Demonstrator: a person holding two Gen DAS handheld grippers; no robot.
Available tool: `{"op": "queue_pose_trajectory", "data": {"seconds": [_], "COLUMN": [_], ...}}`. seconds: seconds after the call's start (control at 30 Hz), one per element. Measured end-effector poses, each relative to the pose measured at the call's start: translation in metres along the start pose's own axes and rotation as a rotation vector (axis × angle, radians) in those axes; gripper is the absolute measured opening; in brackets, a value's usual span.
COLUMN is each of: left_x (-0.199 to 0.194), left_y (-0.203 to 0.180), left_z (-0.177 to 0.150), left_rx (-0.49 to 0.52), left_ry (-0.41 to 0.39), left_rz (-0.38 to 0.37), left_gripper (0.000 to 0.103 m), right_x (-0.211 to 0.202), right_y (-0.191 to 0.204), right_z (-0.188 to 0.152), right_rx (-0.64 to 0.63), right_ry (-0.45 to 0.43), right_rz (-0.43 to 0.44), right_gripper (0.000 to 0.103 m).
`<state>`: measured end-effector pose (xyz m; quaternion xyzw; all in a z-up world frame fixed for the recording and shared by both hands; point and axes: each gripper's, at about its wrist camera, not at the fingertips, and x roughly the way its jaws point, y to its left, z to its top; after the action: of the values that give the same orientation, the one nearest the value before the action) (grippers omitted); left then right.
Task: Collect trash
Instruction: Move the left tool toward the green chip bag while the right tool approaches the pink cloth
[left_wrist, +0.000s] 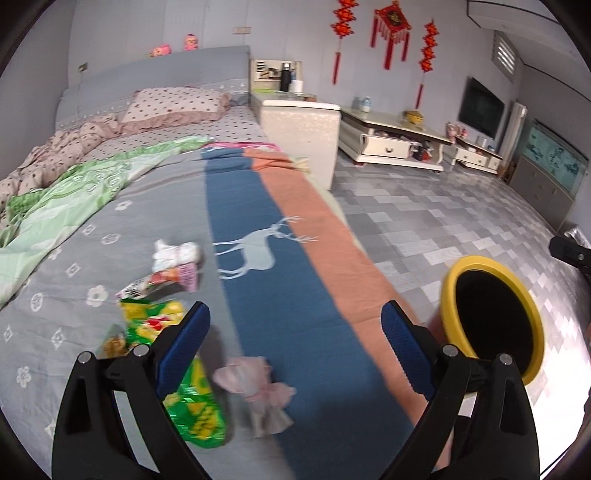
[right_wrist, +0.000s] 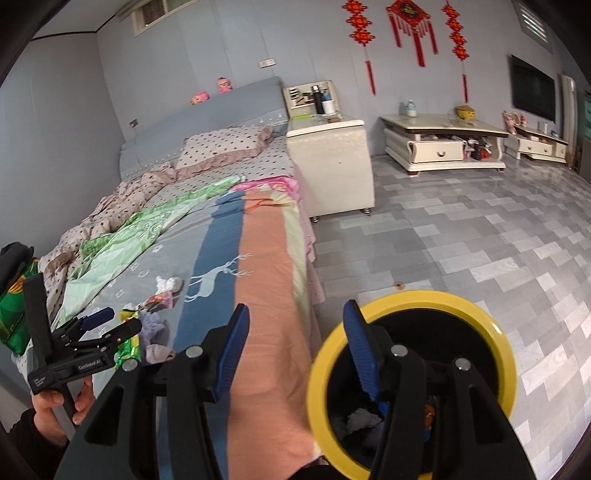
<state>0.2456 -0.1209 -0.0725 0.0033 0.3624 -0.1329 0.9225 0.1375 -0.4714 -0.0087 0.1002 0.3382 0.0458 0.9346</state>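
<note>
left gripper (left_wrist: 293, 334): jaws wide apart, empty | pink tissue wad (left_wrist: 258, 387) just below, green-yellow snack wrapper (left_wrist: 177, 365) by left finger | right gripper (right_wrist: 295, 347): half-spread, empty | yellow-rimmed trash bin (right_wrist: 461, 306) under right finger

My black tongs with blue ribbed pads (left_wrist: 184, 343) hang over a grey flowered bedspread (left_wrist: 74, 266) with a blue stripe bearing a white deer (left_wrist: 255, 247), beside green-yellow wrappers (left_wrist: 195, 406), a pink wad (left_wrist: 258, 384) and the yellow-rimmed black bin (right_wrist: 410, 369)

Both wrist views look obliquely down, sharing bed (left_wrist: 147, 229) and bin (right_wrist: 410, 299).
</note>
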Motion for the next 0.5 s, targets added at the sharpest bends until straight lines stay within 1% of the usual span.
{"op": "queue_pose_trajectory", "data": {"seconds": [0.23,0.5], "left_x": [0.006,0.019], "left_y": [0.059,0.093], "left_z": [-0.012,-0.031], "left_rx": [-0.062,-0.115], "left_ry": [0.022,0.047], "left_rz": [0.088,0.135], "left_gripper": [0.090,0.090], "right_x": [0.024,0.063], "right_y": [0.044,0.089], "right_z": [-0.005,-0.019], "right_rx": [-0.067,-0.127], "right_ry": [0.040,0.109], "right_rz": [0.074,0.143], "right_gripper": [0.050,0.050]}}
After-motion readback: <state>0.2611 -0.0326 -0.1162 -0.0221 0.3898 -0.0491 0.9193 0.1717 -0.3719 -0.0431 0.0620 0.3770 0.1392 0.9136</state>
